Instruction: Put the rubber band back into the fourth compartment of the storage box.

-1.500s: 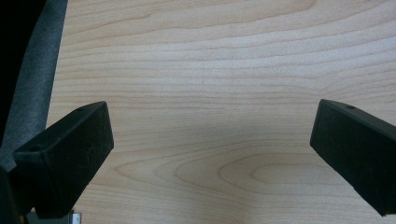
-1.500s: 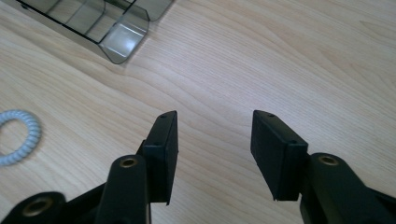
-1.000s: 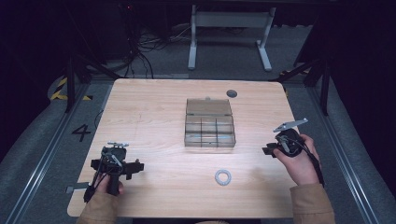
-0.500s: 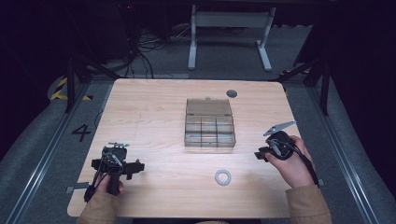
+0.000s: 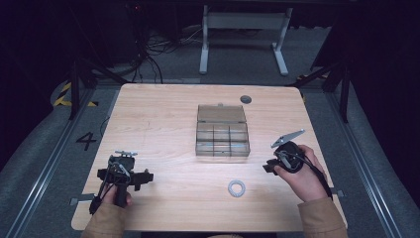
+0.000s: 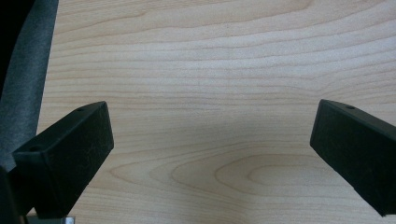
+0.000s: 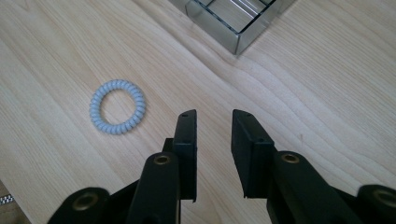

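A painted "4" (image 5: 86, 141) marks the floor left of the table (image 5: 163, 119). Left tool (image 6: 210, 140) gapes wide over bare wood; right tool (image 7: 212, 122), jaws slightly parted and empty, sits near the hair tie (image 7: 117, 107).

A pale grey-blue spiral hair tie (image 5: 236, 188) was seen lying flat on the wooden table (image 5: 163, 114), near its front edge and a little right of centre. It was formed of a coiled plastic cord closed into a small ring, with the bare wood visible through its open middle. In the right gripper view the hair tie (image 7: 117, 106) was shown untouched, well apart from everything else. A clear plastic organiser box (image 5: 222, 130) was placed at the middle of the table, behind the hair tie. Its lid was laid open toward the far side, and its base was divided into small compartments (image 5: 223, 139), whose contents could not be made out.
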